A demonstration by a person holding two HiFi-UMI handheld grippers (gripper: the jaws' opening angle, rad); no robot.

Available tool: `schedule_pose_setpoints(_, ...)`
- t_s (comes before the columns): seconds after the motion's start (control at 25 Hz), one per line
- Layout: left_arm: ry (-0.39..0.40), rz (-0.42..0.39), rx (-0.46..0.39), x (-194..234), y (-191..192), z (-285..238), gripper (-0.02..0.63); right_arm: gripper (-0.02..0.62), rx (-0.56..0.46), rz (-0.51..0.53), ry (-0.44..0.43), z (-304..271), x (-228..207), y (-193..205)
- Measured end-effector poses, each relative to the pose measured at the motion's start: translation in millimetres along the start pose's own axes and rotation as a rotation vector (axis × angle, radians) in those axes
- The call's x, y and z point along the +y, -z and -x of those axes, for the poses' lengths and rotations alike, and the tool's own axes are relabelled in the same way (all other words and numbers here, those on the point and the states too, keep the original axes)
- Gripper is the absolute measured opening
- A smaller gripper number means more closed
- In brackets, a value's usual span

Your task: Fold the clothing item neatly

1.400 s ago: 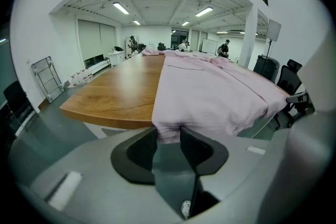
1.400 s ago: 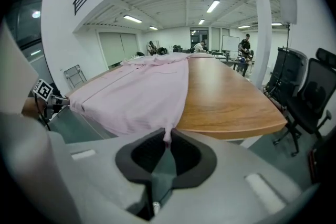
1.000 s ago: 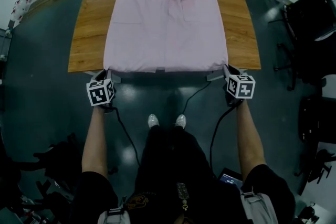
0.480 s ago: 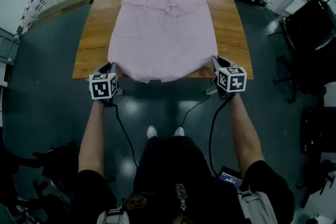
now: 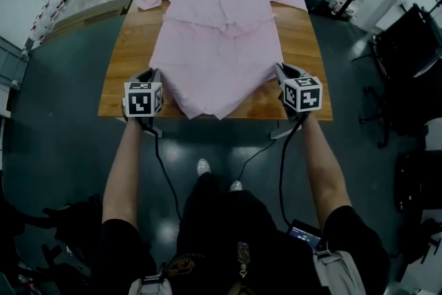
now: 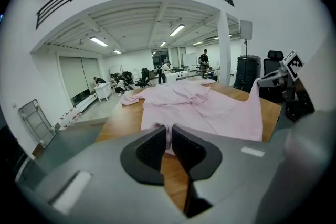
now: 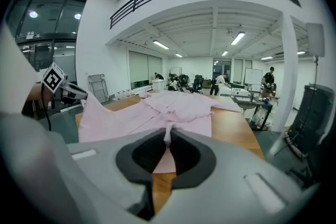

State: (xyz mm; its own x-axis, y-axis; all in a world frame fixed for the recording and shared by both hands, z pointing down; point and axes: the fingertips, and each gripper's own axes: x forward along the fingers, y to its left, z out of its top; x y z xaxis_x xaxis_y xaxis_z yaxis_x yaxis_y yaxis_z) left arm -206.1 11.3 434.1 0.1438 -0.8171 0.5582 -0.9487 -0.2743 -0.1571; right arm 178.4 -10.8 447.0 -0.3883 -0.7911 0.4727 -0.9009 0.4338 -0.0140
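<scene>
Nearest the camera, the person's forearms [image 5: 124, 176] are reaching out over a dark floor [image 5: 62, 114], and a black cable [image 5: 163, 176] is trailing from each tool. The left gripper [image 5: 152, 75] is pinching the near left corner of the pink garment [image 5: 221, 45]. Its jaws are standing almost together, with only the cloth between the pads. The right gripper [image 5: 281, 70] is gripping the near right corner in the same way. Both corners are hanging raised above the wooden table [image 5: 124, 59], and the hem between them is sagging to a point at the table's near edge.

Farther on, the garment is lying flat along the middle of the table, with its sleeves spreading toward the far corners and bare wood showing on either side. Office chairs [image 5: 407, 31] are standing off to the right, and ceiling lamps [image 6: 98, 41] are glowing over a wide, pale room behind.

The pinched corners are disappearing inside the jaws. The people [image 6: 203, 58] at the far end are showing too small to make out, and the right arm is partly covering a lit device [image 5: 302, 234].
</scene>
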Motion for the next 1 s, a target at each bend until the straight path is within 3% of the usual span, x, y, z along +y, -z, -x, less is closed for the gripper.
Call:
schedule_pose_setpoints(0.48, 0.126, -0.074, -0.042, 23.6, -85.0, -59.9, 0.043, 0.026, -0.045, 0.013, 0.118, -34.7, -10.9, -85.0)
schedule_pose_setpoints(0.8, 0.124, -0.085, -0.037, 39.8, -123.3, -109.4, 0.043, 0.026, -0.05, 0.014, 0.159, -69.3, -45.8, -115.2)
schedule_pose_setpoints(1.0, 0.08, -0.074, -0.021, 56.6, -143.2, -147.6, 0.043, 0.026, -0.062, -0.01, 0.156, -101.9, -80.1, -123.5)
